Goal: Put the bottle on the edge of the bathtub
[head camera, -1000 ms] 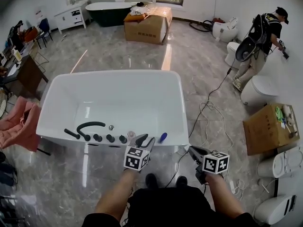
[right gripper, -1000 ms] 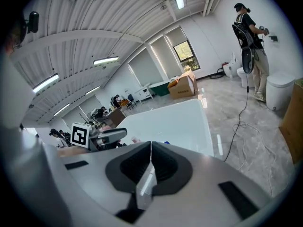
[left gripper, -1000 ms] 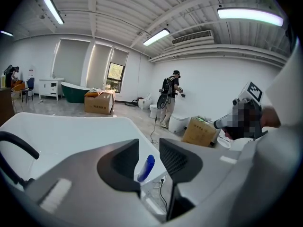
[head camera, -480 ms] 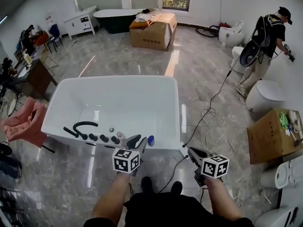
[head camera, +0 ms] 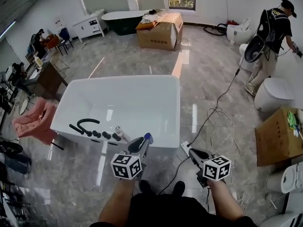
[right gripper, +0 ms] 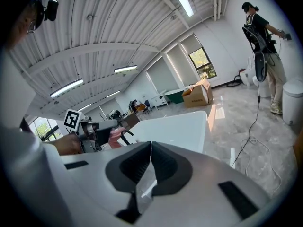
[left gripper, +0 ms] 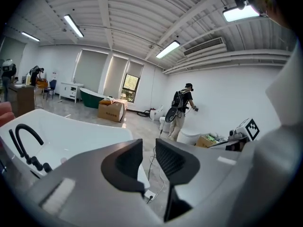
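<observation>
A white bathtub [head camera: 175,112] stands in front of me. A small clear bottle [head camera: 118,132] stands upright on its near rim, beside the black knobs. A small blue object [head camera: 148,137] sits at the rim just past my left gripper's tips; I cannot tell if it touches them. My left gripper [head camera: 140,144] hangs over the near rim, right of the bottle. Its jaws [left gripper: 148,150] are closing, a narrow gap remains and nothing is between them. My right gripper [head camera: 191,152] is off the tub's right corner, over the floor, and its jaws [right gripper: 150,148] are shut and empty.
A black faucet [head camera: 87,123] and knobs [head camera: 102,135] line the near rim. A power strip [head camera: 185,147] and cable [head camera: 213,112] lie on the floor to the right. A person [head camera: 274,30] works by toilets [head camera: 272,93]. Cardboard boxes [head camera: 279,136] and a pink chair [head camera: 33,122] flank the tub.
My left gripper's jaws have drawn closer together and it has pulled back a little from the rim. The bottle stays on the rim. The right gripper has barely moved.
</observation>
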Available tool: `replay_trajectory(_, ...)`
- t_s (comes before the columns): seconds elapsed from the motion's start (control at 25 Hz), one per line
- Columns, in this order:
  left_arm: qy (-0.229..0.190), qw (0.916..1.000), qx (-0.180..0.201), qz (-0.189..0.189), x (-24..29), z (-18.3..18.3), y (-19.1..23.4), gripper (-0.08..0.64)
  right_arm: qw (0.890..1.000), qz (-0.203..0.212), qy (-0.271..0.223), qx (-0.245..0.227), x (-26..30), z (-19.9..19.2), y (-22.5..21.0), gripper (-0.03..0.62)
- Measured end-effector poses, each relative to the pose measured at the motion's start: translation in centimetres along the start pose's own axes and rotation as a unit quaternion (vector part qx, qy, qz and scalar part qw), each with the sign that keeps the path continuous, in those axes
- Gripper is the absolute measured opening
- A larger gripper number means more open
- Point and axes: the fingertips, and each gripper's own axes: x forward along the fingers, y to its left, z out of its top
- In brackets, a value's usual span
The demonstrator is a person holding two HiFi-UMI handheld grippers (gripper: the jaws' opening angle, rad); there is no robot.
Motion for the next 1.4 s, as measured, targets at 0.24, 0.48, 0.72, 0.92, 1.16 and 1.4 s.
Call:
replay_trajectory(0.24,0.015,0.9957,0.091,0.004,-1.7,0.2,0.6,0.051,1.000,-0.008,-0.009,-0.018,1.0,1.3,-0.3,0.012)
replay_trajectory(0.48,0.004,0.9886,0.150,0.015,-3.8,1.7,3.2,0.048,0.998,0.010,-0.033,-0.052,3.5,3.9,3.4,0.012)
replay_trajectory(0.72,-0.030,0.9834,0.179,0.007,-5.1,4.6,4.5,0.049,0.995,0.023,-0.057,-0.075,4.5,7.0,6.5,0.012)
replay_trajectory(0.92,-0.017,0.9847,0.173,-0.011,-6.2,4.3,5.2,0.049,0.992,0.013,-0.076,-0.095,4.6,8.2,7.8,0.012)
replay_trajectory(1.16,-0.034,0.9832,0.179,-0.012,-7.0,5.0,6.3,0.018,0.989,0.009,-0.105,-0.107,4.8,9.5,8.6,0.011)
replay_trajectory(1.4,-0.058,0.9830,0.174,0.011,-7.1,5.6,6.8,0.016,0.988,0.012,-0.110,-0.106,5.2,8.6,9.4,0.011)
